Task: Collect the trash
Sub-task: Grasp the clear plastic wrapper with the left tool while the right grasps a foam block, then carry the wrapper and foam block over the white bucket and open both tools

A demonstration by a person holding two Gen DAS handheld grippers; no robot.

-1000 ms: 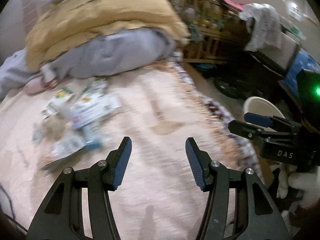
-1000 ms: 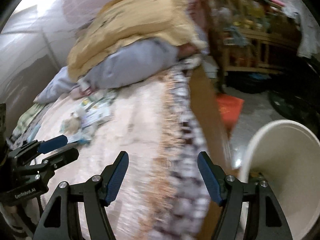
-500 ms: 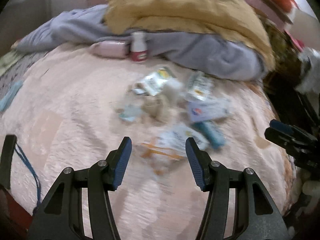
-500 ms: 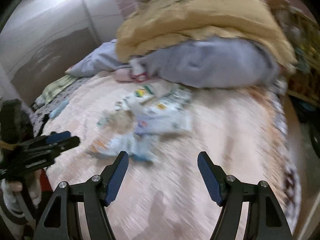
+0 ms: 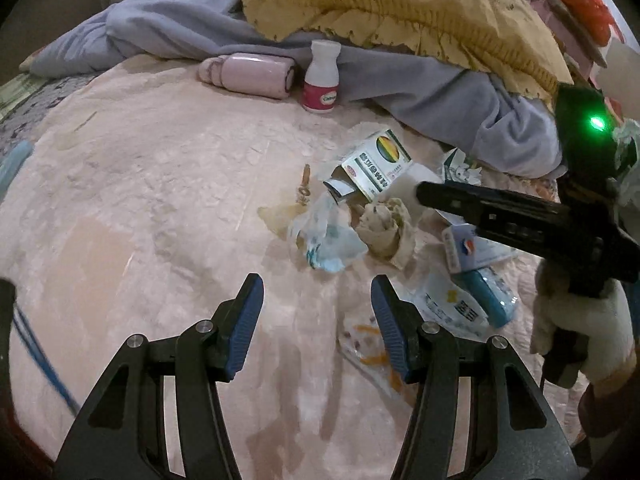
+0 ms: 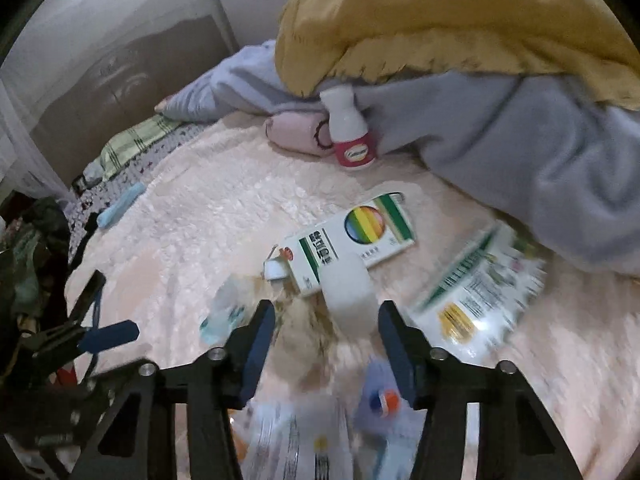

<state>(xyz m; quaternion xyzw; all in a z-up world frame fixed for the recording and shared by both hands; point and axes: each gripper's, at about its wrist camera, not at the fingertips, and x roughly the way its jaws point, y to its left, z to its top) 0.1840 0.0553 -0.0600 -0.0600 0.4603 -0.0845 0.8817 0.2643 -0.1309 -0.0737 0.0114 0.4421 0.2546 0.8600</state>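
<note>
From my left wrist, my left tongs [image 5: 316, 316] hang partly open and empty over the bed's plush pink blanket [image 5: 160, 200], whose pile is soft and matted. The trash lies just beyond and to the right of the tips: a crumpled clear plastic wrapper [image 5: 328, 240], a wadded brown tissue [image 5: 384, 228], a flat cardboard medicine box [image 5: 372, 168] with a rainbow disc, its long axis slanting up toward the right, and a teal tube [image 5: 486, 292] among glossy sachets. My right tongs [image 5: 424, 194] reach in from the right over the pile. A white plastic bottle [image 5: 322, 76] with a red label stands upright by a rolled pink cloth [image 5: 248, 74], against grey [image 5: 420, 84] and mustard quilted bedding [image 5: 400, 4].

From my right wrist, my right tongs [image 6: 326, 332] have just been closing and stand half open, a white rounded piece [image 6: 348, 296] (I cannot tell what it is) between the tips, not pinched. The medicine box [image 6: 348, 240] lies just ahead, long axis running up to the right; a shiny blurred packet [image 6: 476, 288] sits to its right.
</note>
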